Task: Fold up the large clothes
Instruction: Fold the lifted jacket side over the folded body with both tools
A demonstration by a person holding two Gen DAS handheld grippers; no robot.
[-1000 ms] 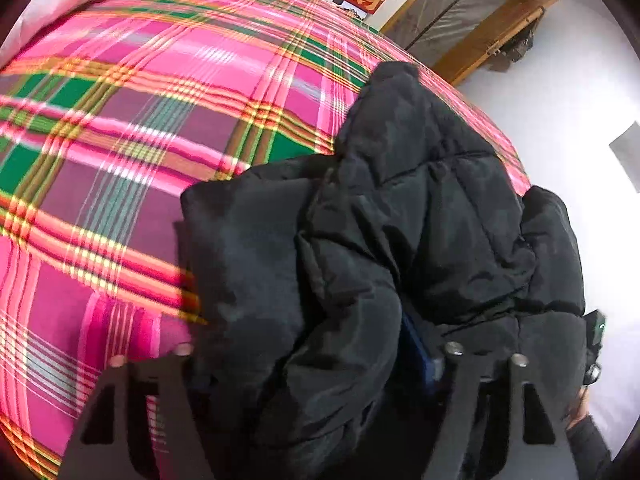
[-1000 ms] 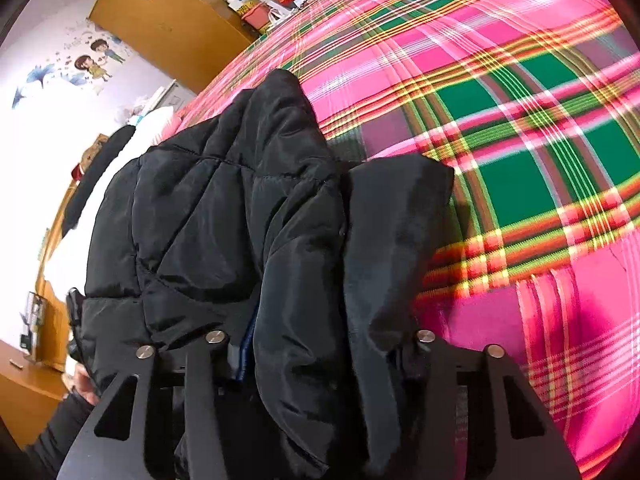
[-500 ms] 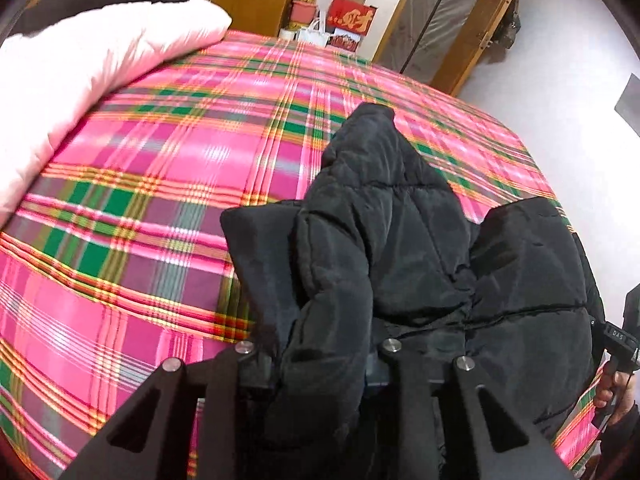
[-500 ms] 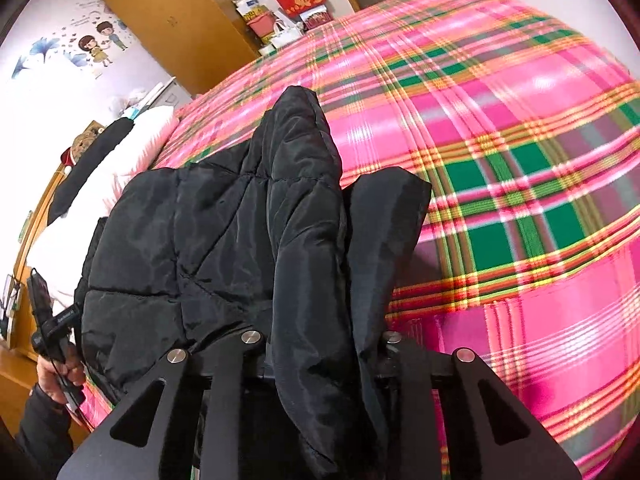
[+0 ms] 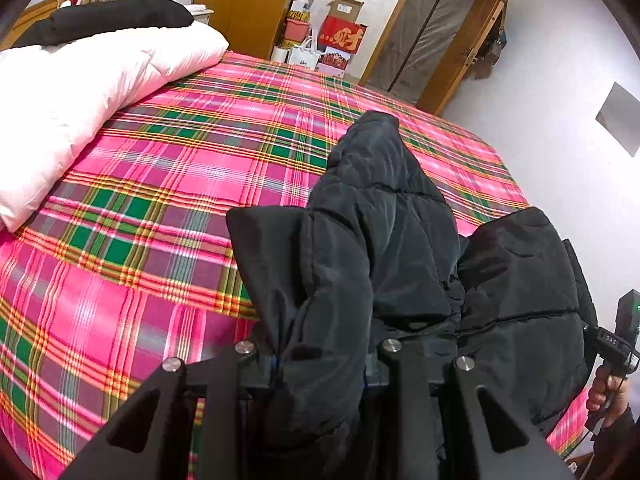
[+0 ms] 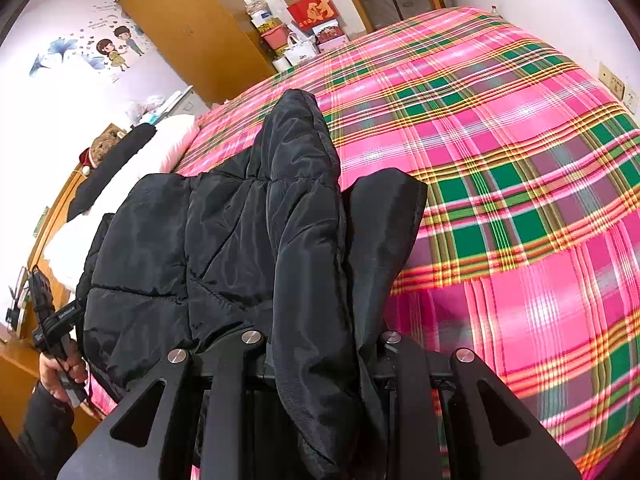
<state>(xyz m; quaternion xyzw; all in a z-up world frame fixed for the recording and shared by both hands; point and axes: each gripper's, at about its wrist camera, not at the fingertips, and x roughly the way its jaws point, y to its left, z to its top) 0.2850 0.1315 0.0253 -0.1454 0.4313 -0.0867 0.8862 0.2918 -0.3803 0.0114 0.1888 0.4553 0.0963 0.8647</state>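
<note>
A black puffer jacket (image 5: 384,232) hangs from both grippers over the pink plaid bed (image 5: 160,184). My left gripper (image 5: 320,364) is shut on a bunched edge of the jacket, the fabric spilling over its jaws. In the right wrist view the same jacket (image 6: 224,240) drapes ahead, and my right gripper (image 6: 320,360) is shut on another bunch of its edge. One padded sleeve (image 6: 300,140) trails forward onto the bedspread (image 6: 500,160). The fingertips of both grippers are hidden under fabric. The far part of the jacket still rests on the bed.
A white duvet (image 5: 80,80) with a black garment (image 5: 112,20) on it lies along the bed's left side. Wooden wardrobe (image 5: 248,0), stacked boxes and bags (image 5: 328,40) and a door (image 5: 432,40) stand beyond the bed. The other hand and its gripper handle (image 5: 616,344) show at the right edge.
Both grippers closed on the jacket's edge and rose, lifting the near part of the jacket off the bed. More of the room has come into view.
</note>
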